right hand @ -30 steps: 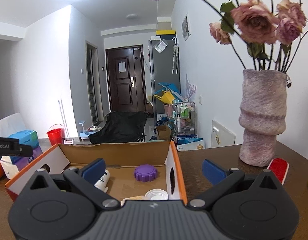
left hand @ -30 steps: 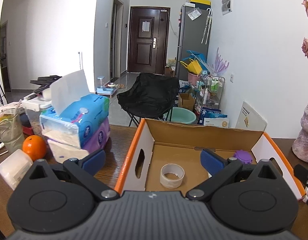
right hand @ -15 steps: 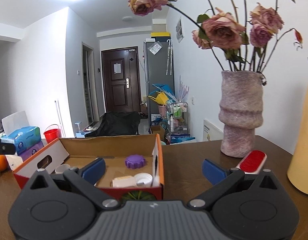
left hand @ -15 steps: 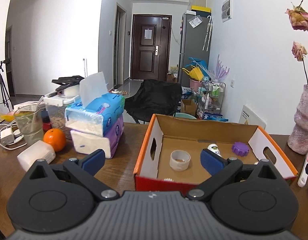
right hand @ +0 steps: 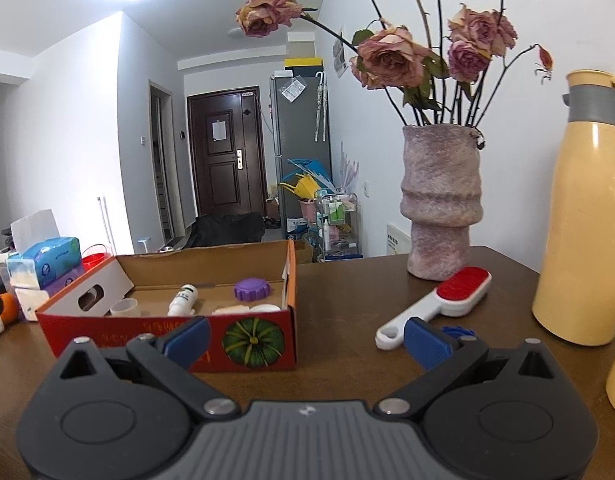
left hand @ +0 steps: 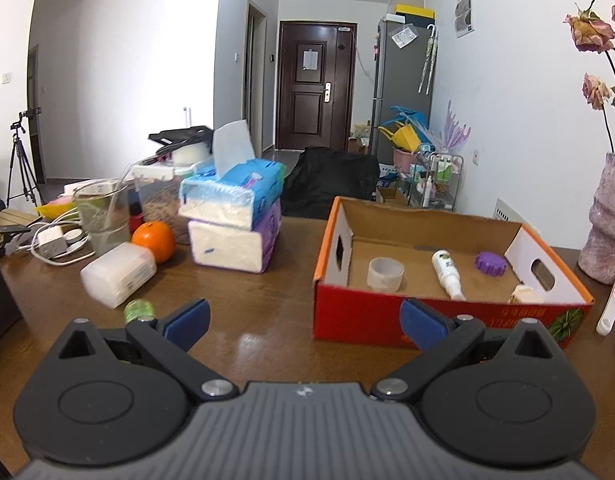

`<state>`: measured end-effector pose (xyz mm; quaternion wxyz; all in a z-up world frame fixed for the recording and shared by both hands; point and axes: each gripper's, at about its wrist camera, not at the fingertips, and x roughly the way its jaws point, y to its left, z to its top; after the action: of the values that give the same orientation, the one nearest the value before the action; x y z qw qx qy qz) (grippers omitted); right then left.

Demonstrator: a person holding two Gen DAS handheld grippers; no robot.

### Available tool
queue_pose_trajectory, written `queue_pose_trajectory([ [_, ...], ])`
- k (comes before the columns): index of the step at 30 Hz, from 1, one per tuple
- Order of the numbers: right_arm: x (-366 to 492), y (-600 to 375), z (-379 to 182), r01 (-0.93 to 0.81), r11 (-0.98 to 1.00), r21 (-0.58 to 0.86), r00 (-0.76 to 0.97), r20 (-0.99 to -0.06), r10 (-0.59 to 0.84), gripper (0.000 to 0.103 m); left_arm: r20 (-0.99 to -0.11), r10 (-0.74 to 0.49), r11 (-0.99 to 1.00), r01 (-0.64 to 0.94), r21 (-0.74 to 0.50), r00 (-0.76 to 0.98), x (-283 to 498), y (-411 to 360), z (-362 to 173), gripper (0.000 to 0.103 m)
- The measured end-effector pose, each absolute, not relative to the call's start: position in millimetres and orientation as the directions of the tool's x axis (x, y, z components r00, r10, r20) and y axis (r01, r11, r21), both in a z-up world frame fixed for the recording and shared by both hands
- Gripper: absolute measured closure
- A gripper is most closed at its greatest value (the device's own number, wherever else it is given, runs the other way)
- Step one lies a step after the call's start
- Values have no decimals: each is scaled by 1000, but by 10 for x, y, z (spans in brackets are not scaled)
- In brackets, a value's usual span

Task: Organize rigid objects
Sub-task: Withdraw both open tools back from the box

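Brown wooden desk (left hand: 267, 344), glossy, in a white-walled flat with a dark door at the far end. Cardboard box (left hand: 435, 320), red-fronted with orange rims, open-topped, near the desk's middle, toward the right side in the left wrist view. Inside on its floor: white tape ring (left hand: 385, 273) toward the left wall, white bottle (left hand: 447, 268) lying on its side in the middle, purple cap (left hand: 490, 263) toward the right wall, a pale item (left hand: 523, 294) at the front right corner, identity unclear. Stacked tissue packs (left hand: 235, 220) left of the box, well apart from it; orange (left hand: 153, 240) and white plastic container (left hand: 117, 274) nearer the left edge; small green-capped item (left hand: 138, 309) just in front of the container.

Left gripper (left hand: 303, 320) low over the desk's near edge, blue pads (left hand: 187, 318) spread wide, nothing between them. Right gripper (right hand: 307, 338) likewise spread wide and holding nothing, facing the box's front right corner.

From the right wrist view: white lint brush (right hand: 439, 302) with red pad lying on the desk right of the box, a small blue item (right hand: 457, 330) just beside its handle, partly hidden behind the right pad. Pinkish vase (right hand: 441, 208) with dried roses behind the brush toward the far edge; cream thermos (right hand: 585, 220) at the right edge.
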<state>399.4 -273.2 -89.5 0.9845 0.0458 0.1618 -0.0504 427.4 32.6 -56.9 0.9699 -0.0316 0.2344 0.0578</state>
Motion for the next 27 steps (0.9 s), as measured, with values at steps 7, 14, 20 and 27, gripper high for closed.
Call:
queue_pose_trajectory([
  [7,3757,-2747,-933,119,990,78,940,-329,-87,0,-468,120,988,-151,-29,875,4046,399,-593,0],
  [14,3546,-2786,-985,142,987,75,936,-336,-110,0,-480,132,983,-175,-46,868,3853,550,-622,0],
  [20,3361,-2847,-1029,173,982,78,929,-344,-136,0,-498,158,976,-212,-53,853,3716,727,-679,0],
  [27,3213,-2956,-1103,216,972,91,915,-366,-169,0,-530,173,971,-234,-49,830,3545,949,-804,0],
])
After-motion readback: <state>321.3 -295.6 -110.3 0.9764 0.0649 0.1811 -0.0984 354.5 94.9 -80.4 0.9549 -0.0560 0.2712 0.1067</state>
